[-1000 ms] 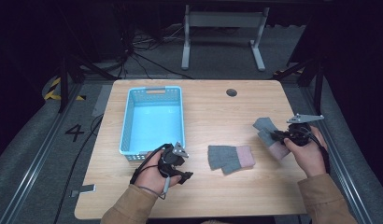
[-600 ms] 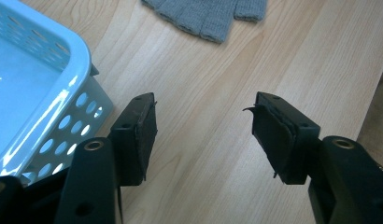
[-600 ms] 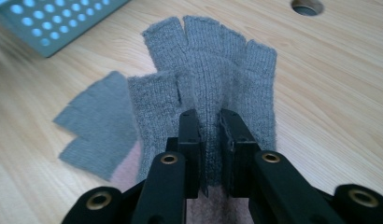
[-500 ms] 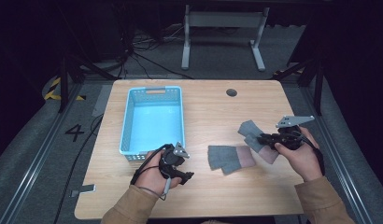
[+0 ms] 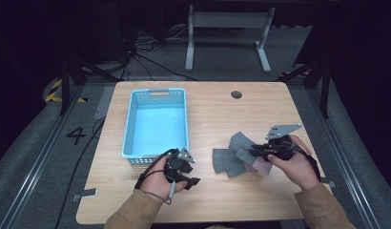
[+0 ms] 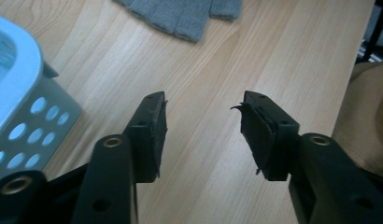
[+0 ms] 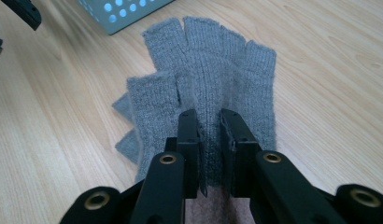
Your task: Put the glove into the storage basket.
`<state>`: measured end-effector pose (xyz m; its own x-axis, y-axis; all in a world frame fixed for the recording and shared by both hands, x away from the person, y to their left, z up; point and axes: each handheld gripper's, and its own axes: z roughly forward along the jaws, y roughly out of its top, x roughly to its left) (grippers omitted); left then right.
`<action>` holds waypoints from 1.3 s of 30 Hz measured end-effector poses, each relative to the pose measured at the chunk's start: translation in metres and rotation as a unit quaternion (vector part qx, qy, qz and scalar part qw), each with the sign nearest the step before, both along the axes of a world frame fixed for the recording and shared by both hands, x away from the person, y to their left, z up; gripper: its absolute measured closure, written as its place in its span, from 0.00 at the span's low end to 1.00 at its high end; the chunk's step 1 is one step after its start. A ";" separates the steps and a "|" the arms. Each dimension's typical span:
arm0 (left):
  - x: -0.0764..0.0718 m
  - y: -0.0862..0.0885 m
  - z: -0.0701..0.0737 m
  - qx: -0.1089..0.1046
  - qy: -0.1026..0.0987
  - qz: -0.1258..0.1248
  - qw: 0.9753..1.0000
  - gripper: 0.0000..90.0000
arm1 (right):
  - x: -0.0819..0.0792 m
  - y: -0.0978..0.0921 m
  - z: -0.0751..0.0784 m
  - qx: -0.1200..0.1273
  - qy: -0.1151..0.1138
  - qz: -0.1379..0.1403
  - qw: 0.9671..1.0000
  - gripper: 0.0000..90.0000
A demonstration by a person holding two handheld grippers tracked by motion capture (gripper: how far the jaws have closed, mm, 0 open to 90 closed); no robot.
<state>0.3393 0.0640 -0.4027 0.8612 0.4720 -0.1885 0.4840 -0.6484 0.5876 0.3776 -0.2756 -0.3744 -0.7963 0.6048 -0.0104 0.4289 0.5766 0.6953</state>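
Note:
Two grey fingerless gloves with pink cuffs are at the table's right. One glove (image 5: 224, 163) lies flat on the wood. My right gripper (image 5: 253, 150) is shut on the other glove (image 5: 239, 141) and holds it over the flat one. In the right gripper view the jaws of that gripper (image 7: 209, 119) pinch the grey knit (image 7: 213, 65) near the cuff, with its finger stubs pointing away. My left gripper (image 5: 195, 174) rests open on the table by the near right corner of the blue basket (image 5: 128, 136). Nothing sits between its jaws (image 6: 203, 105), and a glove edge (image 6: 185, 16) lies farther off.
The light blue perforated basket (image 6: 26, 88) stands at centre left and holds nothing. A round cable hole (image 5: 236, 94) is in the table's far part. A tan sleeve (image 6: 367, 116) is to the right in the left gripper view. Bare wood lies along the far right of the table.
My right gripper has carried its glove leftward, from the right edge of the table to over the flat glove. The left gripper has stayed put and open.

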 end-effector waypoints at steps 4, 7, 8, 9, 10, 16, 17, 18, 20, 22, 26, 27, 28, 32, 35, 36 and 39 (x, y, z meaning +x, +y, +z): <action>0.000 -0.001 0.000 -0.015 -0.002 0.002 1.000 0.64 | -0.002 0.006 -0.004 0.000 0.004 0.019 1.000 0.88; 0.000 -0.002 0.000 -0.030 -0.002 0.001 1.000 0.67 | -0.004 0.013 -0.007 -0.007 0.006 0.037 0.999 0.88; 0.000 -0.003 0.000 -0.032 0.000 0.001 0.999 0.67 | -0.005 0.015 -0.008 -0.011 0.007 0.040 0.999 0.88; 0.001 -0.003 0.000 -0.033 -0.002 0.000 0.999 0.68 | -0.005 0.017 -0.009 -0.013 0.006 0.045 0.999 0.88; 0.001 -0.004 0.000 -0.033 -0.006 0.001 0.999 0.68 | -0.006 0.018 -0.010 -0.015 0.008 0.048 0.999 0.88; 0.001 -0.010 0.001 -0.027 -0.022 -0.002 0.999 0.69 | -0.009 0.025 -0.016 -0.025 0.008 0.069 0.997 0.88; 0.001 -0.011 0.001 -0.026 -0.021 -0.003 0.999 0.70 | -0.010 0.025 -0.017 -0.025 0.009 0.070 0.997 0.88; 0.001 -0.012 0.000 -0.025 -0.020 -0.002 0.999 0.70 | -0.010 0.026 -0.018 -0.025 0.009 0.071 0.997 0.88; 0.001 -0.013 0.000 -0.025 -0.021 -0.004 0.999 0.71 | -0.010 0.027 -0.021 -0.029 0.010 0.075 0.997 0.88; 0.001 -0.015 -0.001 -0.022 -0.022 -0.007 0.999 0.72 | -0.011 0.028 -0.023 -0.032 0.009 0.081 0.996 0.88; 0.001 -0.018 -0.002 -0.021 -0.023 -0.008 0.999 0.74 | -0.011 0.030 -0.027 -0.040 0.010 0.087 0.995 0.88; 0.001 -0.018 -0.002 -0.018 -0.023 -0.009 1.000 0.74 | -0.011 0.031 -0.029 -0.040 0.012 0.087 0.995 0.88; 0.001 -0.019 -0.003 -0.017 -0.024 -0.010 1.000 0.75 | -0.011 0.031 -0.031 -0.043 0.013 0.088 0.995 0.87; 0.002 -0.023 -0.005 -0.013 -0.024 -0.016 0.999 0.75 | -0.011 0.033 -0.036 -0.050 0.015 0.092 0.994 0.83; 0.003 -0.027 -0.007 -0.012 -0.024 -0.017 1.000 0.75 | -0.012 0.032 -0.036 -0.044 0.008 0.090 0.995 0.75; 0.003 -0.028 -0.007 -0.011 -0.025 -0.018 0.999 0.75 | -0.013 0.030 -0.035 -0.042 0.007 0.088 0.995 0.74; 0.004 -0.031 -0.008 -0.011 -0.026 -0.020 0.999 0.75 | -0.015 0.025 -0.030 -0.036 0.005 0.078 0.996 0.73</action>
